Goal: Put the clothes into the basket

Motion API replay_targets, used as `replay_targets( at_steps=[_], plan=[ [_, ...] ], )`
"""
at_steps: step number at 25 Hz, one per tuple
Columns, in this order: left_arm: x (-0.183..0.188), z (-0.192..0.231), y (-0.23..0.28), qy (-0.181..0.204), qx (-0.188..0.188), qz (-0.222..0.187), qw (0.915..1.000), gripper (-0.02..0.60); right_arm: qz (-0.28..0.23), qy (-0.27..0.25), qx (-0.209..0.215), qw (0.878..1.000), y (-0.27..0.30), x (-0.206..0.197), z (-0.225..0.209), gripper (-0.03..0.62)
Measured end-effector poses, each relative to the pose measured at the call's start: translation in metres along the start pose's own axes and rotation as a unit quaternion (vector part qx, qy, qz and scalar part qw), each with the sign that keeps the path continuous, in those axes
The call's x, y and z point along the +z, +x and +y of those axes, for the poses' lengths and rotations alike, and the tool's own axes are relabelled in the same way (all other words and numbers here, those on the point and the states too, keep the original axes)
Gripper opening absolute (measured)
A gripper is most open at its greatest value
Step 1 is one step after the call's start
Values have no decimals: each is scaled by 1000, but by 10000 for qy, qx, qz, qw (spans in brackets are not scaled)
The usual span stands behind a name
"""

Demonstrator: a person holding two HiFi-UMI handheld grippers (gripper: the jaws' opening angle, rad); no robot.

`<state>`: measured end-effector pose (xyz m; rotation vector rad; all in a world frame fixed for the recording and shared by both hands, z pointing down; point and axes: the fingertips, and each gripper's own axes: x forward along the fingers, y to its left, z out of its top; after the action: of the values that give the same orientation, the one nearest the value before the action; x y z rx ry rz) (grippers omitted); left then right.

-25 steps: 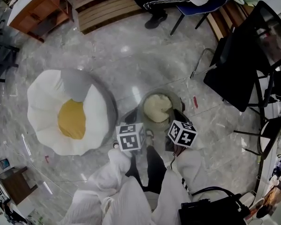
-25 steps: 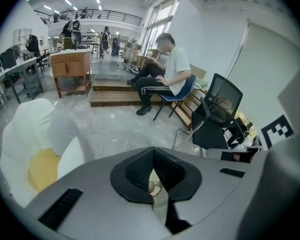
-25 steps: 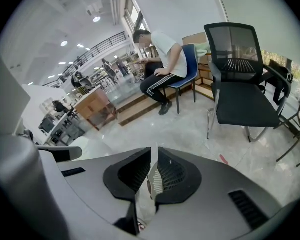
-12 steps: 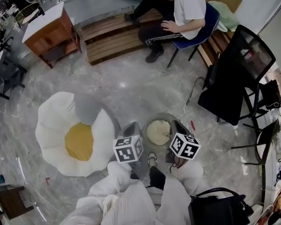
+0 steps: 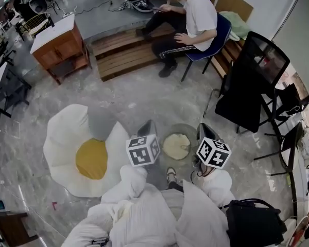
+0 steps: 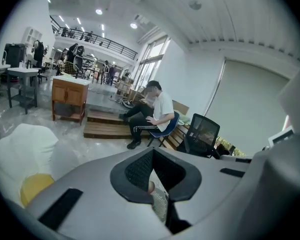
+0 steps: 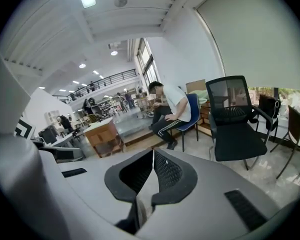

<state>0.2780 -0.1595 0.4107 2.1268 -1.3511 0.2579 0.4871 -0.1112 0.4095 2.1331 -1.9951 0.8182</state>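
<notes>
A round grey basket stands on the marble floor just ahead of my feet, with cream-coloured clothes piled inside it. My left gripper hangs at the basket's left rim and my right gripper at its right rim, both above it. In the left gripper view the left gripper has its jaw tips together and nothing between them. The right gripper is shut the same way, also empty. Both point out over the room rather than at the basket.
A white and yellow egg-shaped cushion lies left of the basket. A person sits on a blue chair by a wooden platform. A black office chair is at the right, a black bag near my right side.
Both grippers have risen away from the basket, which now looks smaller and lower. The head view has tilted up, bringing the seated person and the cabinet into view.
</notes>
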Motion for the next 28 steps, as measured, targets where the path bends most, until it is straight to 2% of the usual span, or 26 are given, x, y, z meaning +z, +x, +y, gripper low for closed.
replay_targets(
  at_steps=[7,12,28],
  plan=[
    [-8,-5,-6,40,-17,67,10000,0,-96,136,-287,9995,-24,-2,-22,28],
    [-14,-12,-4,120,-30,88,9999,0,-27,-9,-336,9994,-30,-5,-31,23],
    [-19,-22,9,168,9,139,9998,0,88,127,-469,9988,-30,-7,-58,23]
  ],
)
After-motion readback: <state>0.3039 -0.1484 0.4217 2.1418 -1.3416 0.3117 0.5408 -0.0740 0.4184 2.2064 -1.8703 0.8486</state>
